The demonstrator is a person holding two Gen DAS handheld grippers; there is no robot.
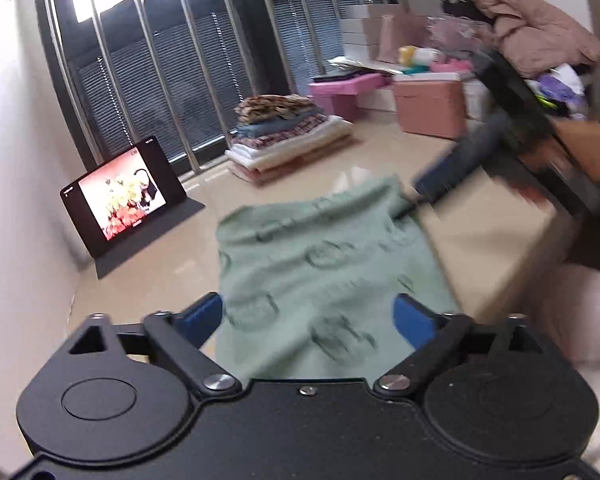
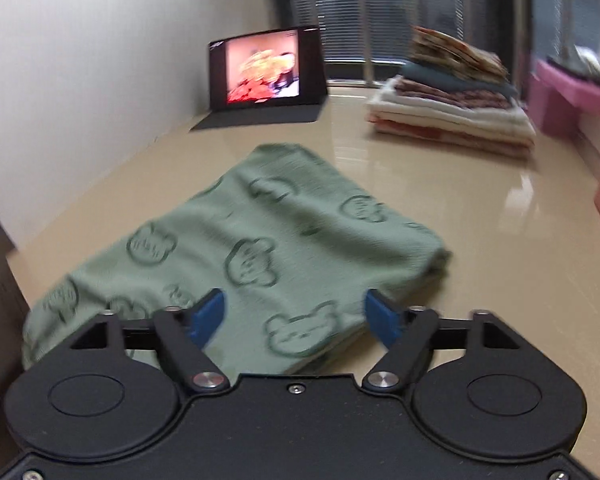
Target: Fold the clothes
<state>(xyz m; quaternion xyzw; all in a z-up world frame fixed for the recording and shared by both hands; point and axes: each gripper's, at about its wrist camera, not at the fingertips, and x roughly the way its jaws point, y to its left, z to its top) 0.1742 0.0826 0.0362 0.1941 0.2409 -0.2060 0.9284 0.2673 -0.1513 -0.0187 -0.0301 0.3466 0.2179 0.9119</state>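
A green cloth with a bear print lies folded flat on the beige tabletop. My left gripper hangs open over the cloth's near edge, its blue pads apart and nothing pressed between them. My right gripper is also open above the cloth's near part, clear of the fabric. In the left wrist view the right gripper appears blurred at the cloth's far right corner, with a blue finger showing and a hand behind it.
A tablet stands lit against the white wall. A stack of folded clothes sits by the barred window. Pink boxes and a heap of unfolded clothes crowd the far right.
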